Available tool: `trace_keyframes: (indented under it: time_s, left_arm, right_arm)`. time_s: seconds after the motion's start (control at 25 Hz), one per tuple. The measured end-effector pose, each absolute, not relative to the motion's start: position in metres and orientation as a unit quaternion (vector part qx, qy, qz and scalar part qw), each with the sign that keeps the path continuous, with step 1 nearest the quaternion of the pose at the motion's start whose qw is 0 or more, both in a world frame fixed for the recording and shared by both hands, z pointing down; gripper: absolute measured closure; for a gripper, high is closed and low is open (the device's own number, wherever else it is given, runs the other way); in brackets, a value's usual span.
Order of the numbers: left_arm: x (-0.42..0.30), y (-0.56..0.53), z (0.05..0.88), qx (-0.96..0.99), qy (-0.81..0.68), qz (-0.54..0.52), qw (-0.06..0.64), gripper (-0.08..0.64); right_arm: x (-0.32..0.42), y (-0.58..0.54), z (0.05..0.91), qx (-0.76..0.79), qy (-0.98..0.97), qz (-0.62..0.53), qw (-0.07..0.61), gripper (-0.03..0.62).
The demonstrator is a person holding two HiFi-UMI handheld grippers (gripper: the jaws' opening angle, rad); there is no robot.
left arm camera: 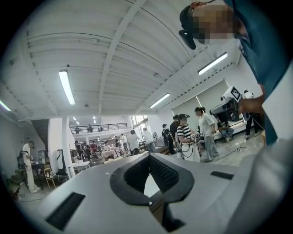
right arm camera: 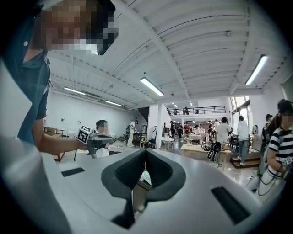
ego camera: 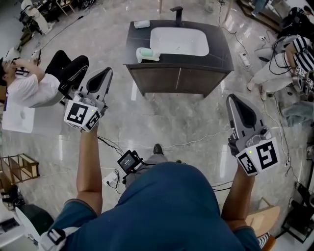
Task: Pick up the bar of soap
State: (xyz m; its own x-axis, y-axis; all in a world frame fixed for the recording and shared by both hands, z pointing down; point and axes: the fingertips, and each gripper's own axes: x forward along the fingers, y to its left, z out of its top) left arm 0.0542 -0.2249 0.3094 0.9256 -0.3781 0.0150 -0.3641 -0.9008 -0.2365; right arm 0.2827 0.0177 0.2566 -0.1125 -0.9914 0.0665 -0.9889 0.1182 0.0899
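Dark vanity surface [ego camera: 222, 55], white basin [ego camera: 179, 41] set in it, black faucet [ego camera: 176, 12] behind. Marble floor [ego camera: 162, 120], white cable [ego camera: 196, 142] across it. Seated person [ego camera: 34, 89] left, striped-shirt person [ego camera: 300, 55] right. Wooden rack [ego camera: 19, 167] lower left.

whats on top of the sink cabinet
The dark counter holds a white basin, a dark tap behind it, a pale green piece front left and a smaller pale block back left. Which is the soap is too small to tell; anything under them is covered.

White basin [ego camera: 179, 41], dark countertop [ego camera: 221, 55], grey marbled floor [ego camera: 162, 125], teal shirt [ego camera: 171, 211]
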Motion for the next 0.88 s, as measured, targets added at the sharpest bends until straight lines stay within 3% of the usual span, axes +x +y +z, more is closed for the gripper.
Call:
trace_keyframes:
  time_s: [0.4, 0.88]
  left_arm:
    - [0.043, -0.243, 0.267, -0.979, 0.165, 0.003, 0.118, 0.558]
    - [0.066, -0.253, 0.267, -0.973, 0.198, -0.016, 0.113, 0.558]
  right_arm:
    - [0.254, -0.049, 0.251, 0.648, -0.758, -0.018, 0.07, 0.576]
    - [0.286, -0.105, 0.261, 0.596, -0.801, -0.012, 0.059, 0.577]
